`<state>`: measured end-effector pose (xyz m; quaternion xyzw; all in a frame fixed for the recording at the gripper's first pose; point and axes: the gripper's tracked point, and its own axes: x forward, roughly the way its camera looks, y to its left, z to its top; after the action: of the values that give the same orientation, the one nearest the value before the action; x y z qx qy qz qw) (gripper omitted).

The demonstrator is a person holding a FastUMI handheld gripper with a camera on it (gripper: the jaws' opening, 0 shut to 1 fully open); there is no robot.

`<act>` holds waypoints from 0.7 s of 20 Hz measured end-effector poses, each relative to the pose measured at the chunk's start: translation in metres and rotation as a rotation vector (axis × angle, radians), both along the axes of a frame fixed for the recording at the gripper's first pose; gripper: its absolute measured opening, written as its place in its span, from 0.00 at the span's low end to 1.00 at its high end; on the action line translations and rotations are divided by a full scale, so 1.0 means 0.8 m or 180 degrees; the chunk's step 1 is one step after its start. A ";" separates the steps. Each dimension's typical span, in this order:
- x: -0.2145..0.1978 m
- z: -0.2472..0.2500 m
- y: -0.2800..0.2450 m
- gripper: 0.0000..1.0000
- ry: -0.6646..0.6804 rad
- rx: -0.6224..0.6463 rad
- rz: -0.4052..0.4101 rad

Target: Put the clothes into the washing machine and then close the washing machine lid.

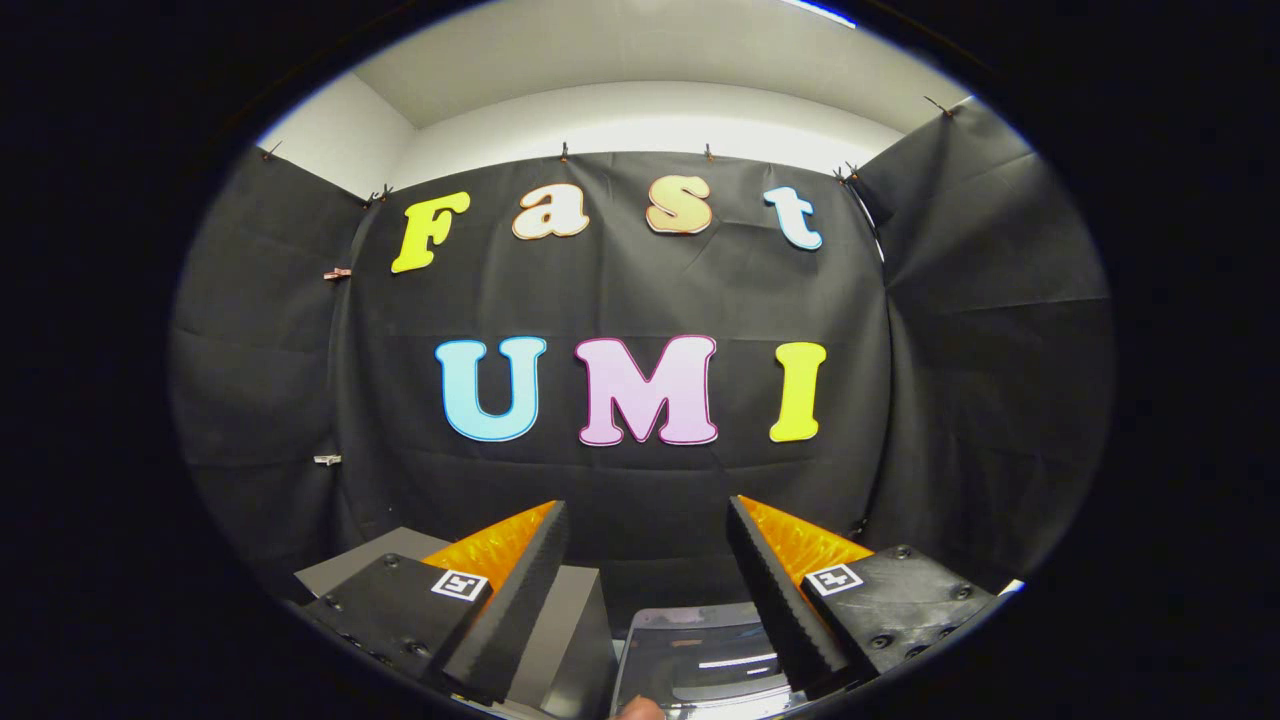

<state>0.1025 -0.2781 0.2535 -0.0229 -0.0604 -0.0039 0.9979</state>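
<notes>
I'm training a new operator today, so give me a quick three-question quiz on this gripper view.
1. True or false: the gripper is clamped on a garment.
2. What lies just below and between the fingers? A) a folded towel B) a glossy washing machine lid C) a basket
3. What stands beyond the fingers, facing the camera?

Key
1. False: the jaws are spread apart with nothing between them.
2. B
3. The booth's black cloth wall.
</notes>
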 end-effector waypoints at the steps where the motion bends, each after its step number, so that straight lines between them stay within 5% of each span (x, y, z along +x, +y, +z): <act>1: 0.001 -0.001 -0.001 0.99 0.0007 0.0003 -0.0003; 14: -0.001 -0.004 -0.011 0.99 0.0032 0.0123 -0.0047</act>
<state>0.1018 -0.2867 0.2500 -0.0041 -0.0551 -0.0124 0.9984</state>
